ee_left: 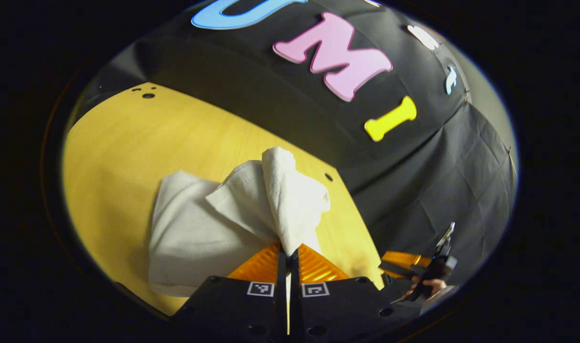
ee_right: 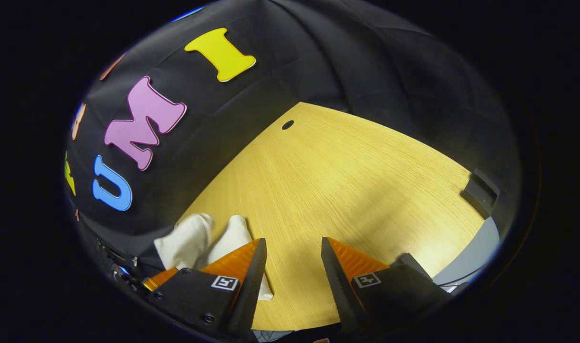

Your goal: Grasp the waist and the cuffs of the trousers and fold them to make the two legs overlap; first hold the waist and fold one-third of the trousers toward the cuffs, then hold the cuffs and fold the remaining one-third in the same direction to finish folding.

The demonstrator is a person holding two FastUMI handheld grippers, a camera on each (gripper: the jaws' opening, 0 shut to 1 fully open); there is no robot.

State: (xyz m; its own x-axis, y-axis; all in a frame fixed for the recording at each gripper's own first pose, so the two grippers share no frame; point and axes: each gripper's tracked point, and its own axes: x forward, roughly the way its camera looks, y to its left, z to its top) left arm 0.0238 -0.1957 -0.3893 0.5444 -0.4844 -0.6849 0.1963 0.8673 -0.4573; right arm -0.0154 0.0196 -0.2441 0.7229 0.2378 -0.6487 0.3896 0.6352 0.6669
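The pale yellow wood-grain surface (ee_right: 347, 181) spreads ahead of both tongs, with a few small dark holes near its far edge. On it lie the white cloth trousers (ee_left: 195, 228), partly folded: a flat layer spreads to the left of the left tongs, and a bunched ridge of cloth rises from the tip of those tongs and runs straight ahead, away from them.

The left tongs (ee_left: 288, 255) are closed to a thin slit with a pinch of that white cloth caught between the fingers, so this end of the trousers is lifted off the surface while the rest drapes down. Which end it is, waist or cuffs, cannot be told.

The right tongs (ee_right: 292, 250) stand wide apart and hold nothing; bare surface shows between the fingers. From them the trousers (ee_right: 195, 240) lie to the left, just beside and partly behind the left finger. In the left gripper view the right tongs (ee_left: 404, 262) and the hand (ee_left: 430, 285) holding them sit well off to the right, apart from the cloth.

The left tongs are plainly the nearer and already have the cloth; the coming fold likely carries that held end along the ridge's long axis, over the flat layer.
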